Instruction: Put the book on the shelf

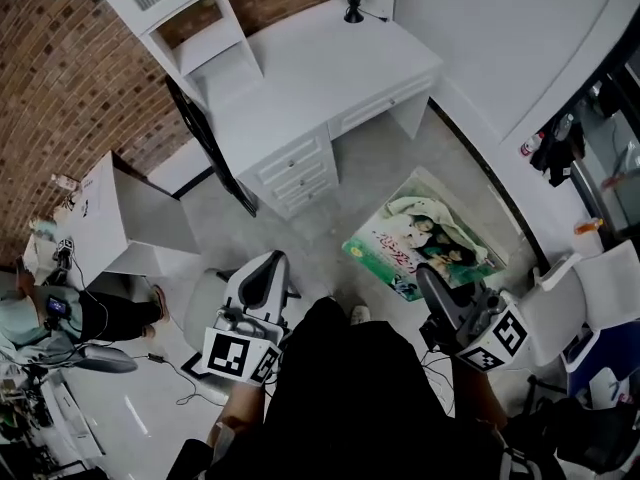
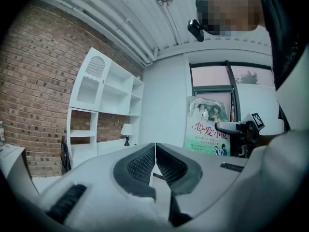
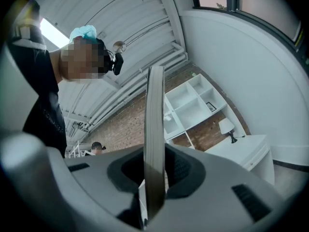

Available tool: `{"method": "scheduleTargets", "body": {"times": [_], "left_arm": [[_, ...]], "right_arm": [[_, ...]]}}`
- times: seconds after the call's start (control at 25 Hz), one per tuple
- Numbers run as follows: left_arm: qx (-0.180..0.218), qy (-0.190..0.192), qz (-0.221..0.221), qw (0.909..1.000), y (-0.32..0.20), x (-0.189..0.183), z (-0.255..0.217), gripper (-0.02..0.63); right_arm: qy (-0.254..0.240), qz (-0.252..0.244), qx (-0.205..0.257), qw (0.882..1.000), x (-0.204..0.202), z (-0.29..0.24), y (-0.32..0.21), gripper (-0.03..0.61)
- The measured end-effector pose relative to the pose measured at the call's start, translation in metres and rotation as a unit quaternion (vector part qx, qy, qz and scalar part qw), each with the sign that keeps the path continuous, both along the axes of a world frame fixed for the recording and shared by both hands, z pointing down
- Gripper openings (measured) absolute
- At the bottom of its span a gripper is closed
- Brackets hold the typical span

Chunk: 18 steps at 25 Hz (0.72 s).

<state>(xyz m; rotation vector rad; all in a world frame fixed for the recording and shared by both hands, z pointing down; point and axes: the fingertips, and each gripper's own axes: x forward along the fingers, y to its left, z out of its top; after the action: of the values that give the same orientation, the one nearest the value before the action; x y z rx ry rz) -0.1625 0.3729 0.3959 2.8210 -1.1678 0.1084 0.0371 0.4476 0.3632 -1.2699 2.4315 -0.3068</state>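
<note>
Your head camera looks steeply down; each gripper camera peers close along its jaws toward the shelf [image 2: 104,88] ahead, which all three views share.

Left gripper [image 1: 266,268] is out ahead on the person's left side, pointing forward. Its jaws are pressed together and there's nothing between them. Its marker cube [image 1: 240,354] sits at the rear, close to the body. Right gripper [image 1: 428,276] is up on the other side, angled forward and a touch inward. Its jaws are clamped on the edge of the thin book [image 3: 154,105], which stands upright between the pads. The two grippers are well apart, one on each side of the torso.
</note>
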Motion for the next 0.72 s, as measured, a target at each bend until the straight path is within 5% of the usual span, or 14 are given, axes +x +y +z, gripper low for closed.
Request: {"method": "scheduleTargets", "body": {"times": [0.72], "left_arm": [[0.007, -0.002, 0.012, 0.9999, -0.045, 0.038, 0.018, 0.02]], "right_arm": [[0.002, 0.006, -0.021, 1.0, 0.013, 0.027, -0.036, 0.078]]}}
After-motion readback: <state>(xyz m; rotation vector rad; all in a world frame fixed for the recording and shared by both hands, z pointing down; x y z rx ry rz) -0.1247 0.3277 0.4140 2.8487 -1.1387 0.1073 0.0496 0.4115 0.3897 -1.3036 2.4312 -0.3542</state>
